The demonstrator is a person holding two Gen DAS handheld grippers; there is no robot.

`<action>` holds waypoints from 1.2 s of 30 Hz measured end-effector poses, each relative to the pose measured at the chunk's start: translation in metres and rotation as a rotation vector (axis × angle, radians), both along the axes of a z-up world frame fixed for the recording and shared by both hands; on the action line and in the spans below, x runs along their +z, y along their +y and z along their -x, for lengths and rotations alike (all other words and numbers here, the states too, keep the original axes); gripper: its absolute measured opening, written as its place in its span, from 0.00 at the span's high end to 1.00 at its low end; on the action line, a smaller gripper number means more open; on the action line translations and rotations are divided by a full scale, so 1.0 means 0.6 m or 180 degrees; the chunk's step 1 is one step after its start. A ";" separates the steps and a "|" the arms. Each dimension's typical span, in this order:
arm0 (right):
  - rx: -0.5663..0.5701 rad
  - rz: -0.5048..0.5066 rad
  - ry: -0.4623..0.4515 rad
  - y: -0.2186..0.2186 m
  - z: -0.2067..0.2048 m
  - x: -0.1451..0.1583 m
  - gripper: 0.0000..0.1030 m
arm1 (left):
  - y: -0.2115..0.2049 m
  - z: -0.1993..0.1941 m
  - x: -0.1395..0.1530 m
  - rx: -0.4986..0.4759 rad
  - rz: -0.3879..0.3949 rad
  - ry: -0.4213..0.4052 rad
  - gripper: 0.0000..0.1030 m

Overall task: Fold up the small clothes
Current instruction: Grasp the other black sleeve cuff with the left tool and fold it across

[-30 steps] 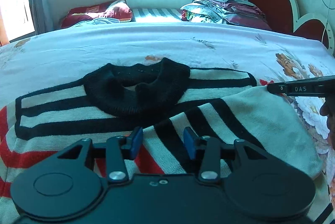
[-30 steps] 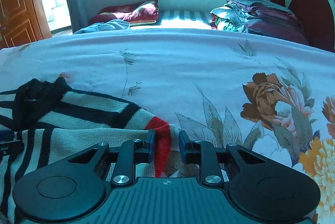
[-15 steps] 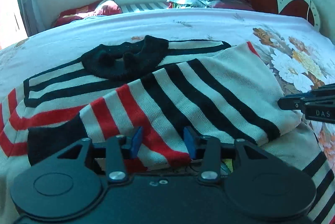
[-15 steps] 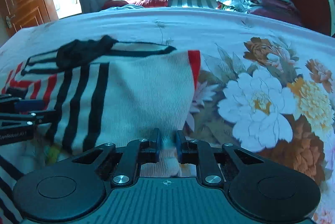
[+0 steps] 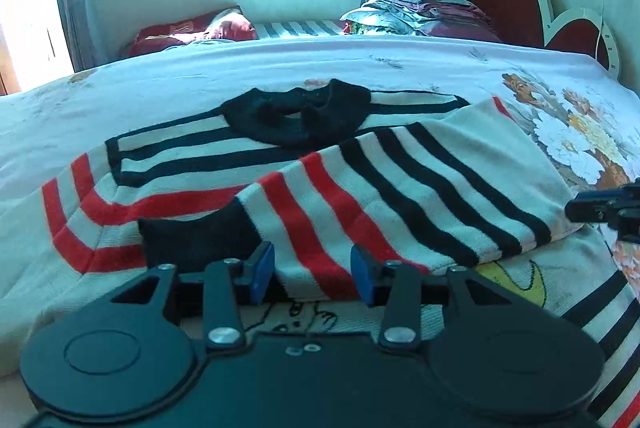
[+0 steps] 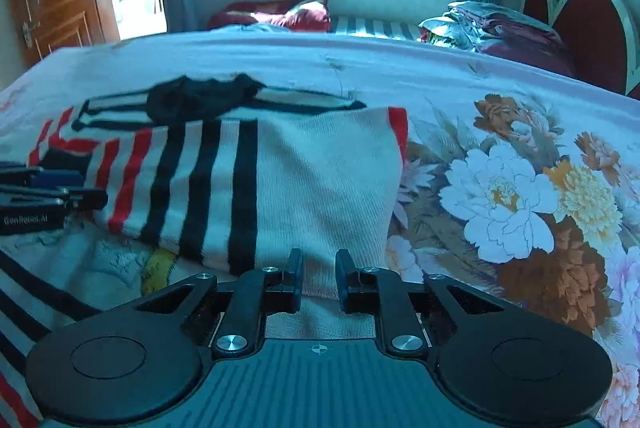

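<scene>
Both tongs stand apart and hold nothing: the left gripper (image 5: 312, 274) at bottom centre of its view has the folded sleeve's striped edge lying loose between its blue pads, and the right gripper (image 6: 318, 280) hovers just short of the sweater (image 5: 360, 180), which lies mid-frame on the floral bedspread (image 6: 500, 188), black collar (image 5: 296, 116) farthest away. One sleeve looks folded across the chest, so the next move probably calls for pinching the opposite sleeve or the hem. Half a second ago the right tongs were nearly closed on cloth; now they are wider and free.
</scene>
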State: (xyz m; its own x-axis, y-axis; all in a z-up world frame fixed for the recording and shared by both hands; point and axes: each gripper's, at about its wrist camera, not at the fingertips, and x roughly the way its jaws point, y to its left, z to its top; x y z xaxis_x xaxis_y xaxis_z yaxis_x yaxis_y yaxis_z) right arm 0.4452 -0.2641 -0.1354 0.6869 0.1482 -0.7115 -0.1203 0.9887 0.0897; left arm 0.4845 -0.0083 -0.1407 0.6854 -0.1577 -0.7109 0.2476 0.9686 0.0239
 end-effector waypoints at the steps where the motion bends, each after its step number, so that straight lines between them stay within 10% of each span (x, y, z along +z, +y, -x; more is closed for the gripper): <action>1: -0.0060 -0.0008 0.0031 -0.002 -0.003 -0.002 0.84 | 0.011 0.001 -0.004 0.0048 -0.0020 0.0031 0.58; 28: -0.0469 0.0098 0.0409 0.026 -0.020 -0.013 0.84 | 0.080 -0.016 -0.013 0.0014 0.0154 0.0094 0.43; 32: -0.0523 0.0052 0.0354 0.035 -0.015 0.006 0.83 | 0.084 -0.008 -0.007 0.0070 0.0005 0.0062 0.20; 36: -0.0459 -0.0004 0.0234 0.053 -0.019 0.027 0.83 | 0.155 0.029 0.014 0.0307 0.0253 -0.0036 0.28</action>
